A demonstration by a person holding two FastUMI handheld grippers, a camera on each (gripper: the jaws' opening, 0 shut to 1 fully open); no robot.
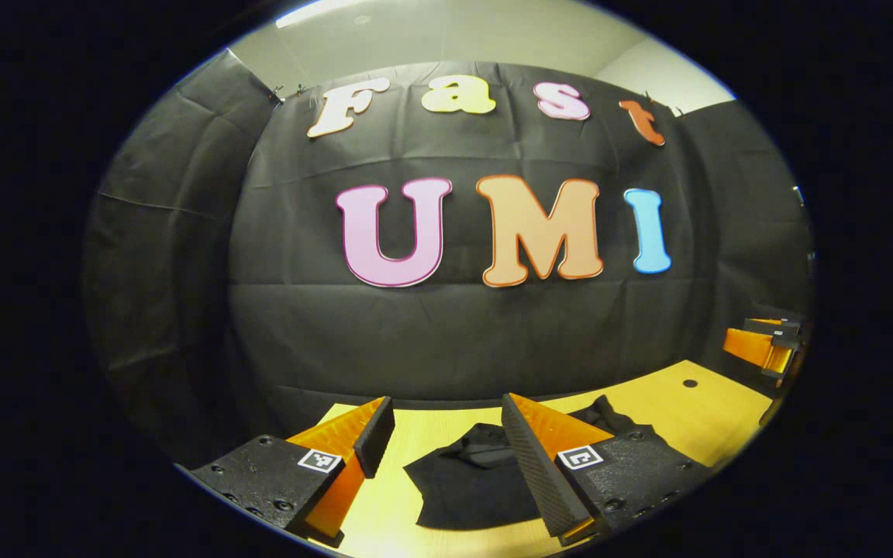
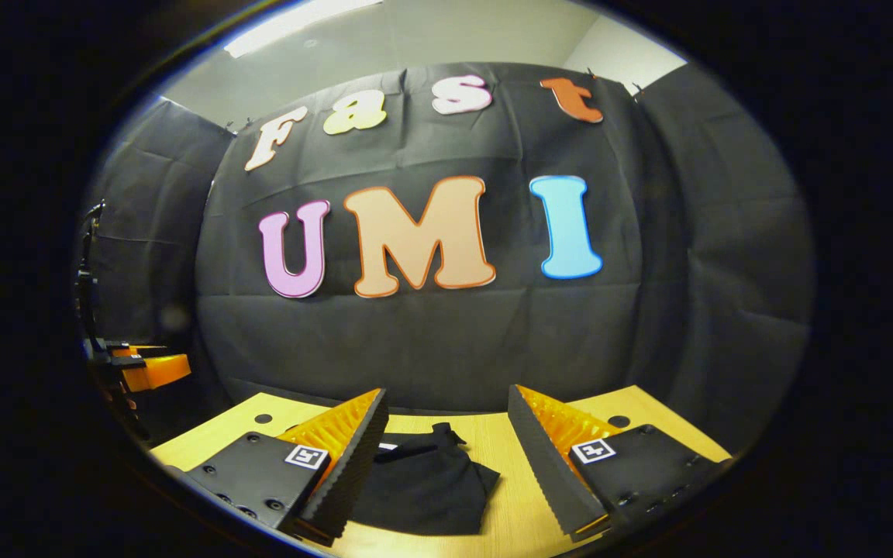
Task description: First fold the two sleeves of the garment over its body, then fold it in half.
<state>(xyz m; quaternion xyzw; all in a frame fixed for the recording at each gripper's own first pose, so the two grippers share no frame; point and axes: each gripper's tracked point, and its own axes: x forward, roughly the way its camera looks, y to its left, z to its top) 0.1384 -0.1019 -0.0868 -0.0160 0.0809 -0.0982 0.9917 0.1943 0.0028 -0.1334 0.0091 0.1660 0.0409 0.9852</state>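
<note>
A black garment [image 1: 471, 482] lies in a compact folded bundle on the light wooden table [image 1: 694, 411]. My left gripper [image 1: 450, 457] hangs above it, open, with nothing between its fingers. In the right gripper view the same black garment [image 2: 427, 484] rests on the table [image 2: 493, 434] below and between the fingers of my right gripper [image 2: 446, 457], which is open and holds nothing. The right gripper [image 1: 764, 345] shows far off at the right edge of the left gripper view. At the left edge of the right gripper view is the left gripper [image 2: 140, 364].
The booth's black cloth wall [image 1: 454, 325] stands close behind the table's far edge. Small round holes [image 2: 263, 418] mark the tabletop near its back corners. Bare wood lies to either side of the garment.
</note>
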